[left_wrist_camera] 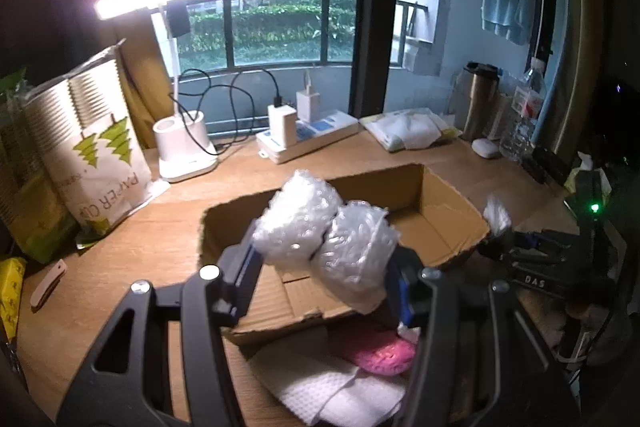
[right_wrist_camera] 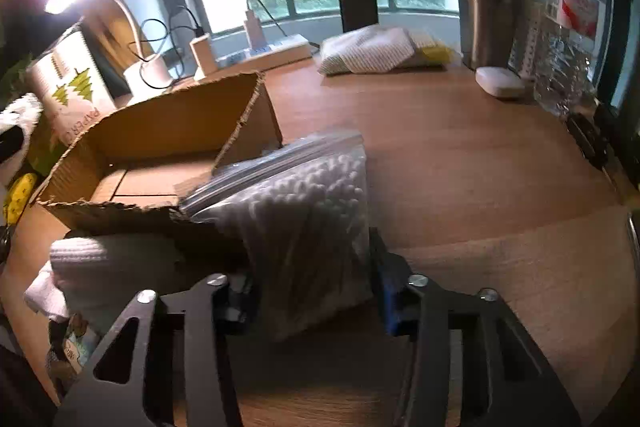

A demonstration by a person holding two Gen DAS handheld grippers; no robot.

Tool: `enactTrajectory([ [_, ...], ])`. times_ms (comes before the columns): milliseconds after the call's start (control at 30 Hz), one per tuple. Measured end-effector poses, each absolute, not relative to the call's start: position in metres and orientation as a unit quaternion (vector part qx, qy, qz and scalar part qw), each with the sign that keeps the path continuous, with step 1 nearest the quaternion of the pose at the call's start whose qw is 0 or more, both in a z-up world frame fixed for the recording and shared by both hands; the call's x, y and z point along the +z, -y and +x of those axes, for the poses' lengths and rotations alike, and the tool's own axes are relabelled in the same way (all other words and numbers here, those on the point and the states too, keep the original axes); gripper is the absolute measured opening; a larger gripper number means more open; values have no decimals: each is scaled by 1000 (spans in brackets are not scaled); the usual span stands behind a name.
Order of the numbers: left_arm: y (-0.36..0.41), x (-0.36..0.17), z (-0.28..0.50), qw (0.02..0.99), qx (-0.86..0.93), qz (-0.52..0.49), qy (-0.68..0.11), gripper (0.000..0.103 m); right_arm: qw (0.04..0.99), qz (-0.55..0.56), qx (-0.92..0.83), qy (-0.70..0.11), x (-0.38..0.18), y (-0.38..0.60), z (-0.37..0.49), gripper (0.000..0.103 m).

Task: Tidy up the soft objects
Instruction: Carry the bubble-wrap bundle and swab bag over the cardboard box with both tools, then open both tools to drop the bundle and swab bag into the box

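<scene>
Hiding its own base – bubble wrap [left_wrist_camera: 326,231] fills left gripper [left_wrist_camera: 320,283].

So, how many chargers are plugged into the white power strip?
2. A wide white charger with a black cable is at the power strip's left end; a taller white one is just right of it.

You have a folded wad of clear bubble wrap [left_wrist_camera: 326,235] raised above the open cardboard box [left_wrist_camera: 440,223], which sits empty on the desk [left_wrist_camera: 168,227] with its torn near wall facing you. At the box's near right corner, a zip bag of white cotton swabs [right_wrist_camera: 308,223] leans tilted, its seal toward the box. A white waffle cloth [left_wrist_camera: 320,391] and a pink knitted piece [left_wrist_camera: 380,355] lie before the box.
</scene>
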State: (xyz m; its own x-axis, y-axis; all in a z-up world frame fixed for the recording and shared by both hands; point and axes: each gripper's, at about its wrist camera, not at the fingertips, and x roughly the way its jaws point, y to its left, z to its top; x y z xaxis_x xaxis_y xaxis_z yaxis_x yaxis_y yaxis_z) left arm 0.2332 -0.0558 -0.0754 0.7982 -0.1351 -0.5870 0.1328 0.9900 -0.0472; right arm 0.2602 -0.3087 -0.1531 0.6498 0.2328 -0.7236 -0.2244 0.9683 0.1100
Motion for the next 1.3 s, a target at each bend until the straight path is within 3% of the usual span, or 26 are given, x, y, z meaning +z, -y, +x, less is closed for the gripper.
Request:
enactTrajectory([
  [500,81,-80,266,948,-111,-1,-299,55,935,-22,183,-303,-69,268,268,43],
  [1033,77,-125,304,925,-125,-20,-358,56,894,-43,214,-391,-124,215,301,44],
  [1300,72,-130,306,915,-135,-39,-378,60,890,-42,203,-405,-126,215,290,46],
])
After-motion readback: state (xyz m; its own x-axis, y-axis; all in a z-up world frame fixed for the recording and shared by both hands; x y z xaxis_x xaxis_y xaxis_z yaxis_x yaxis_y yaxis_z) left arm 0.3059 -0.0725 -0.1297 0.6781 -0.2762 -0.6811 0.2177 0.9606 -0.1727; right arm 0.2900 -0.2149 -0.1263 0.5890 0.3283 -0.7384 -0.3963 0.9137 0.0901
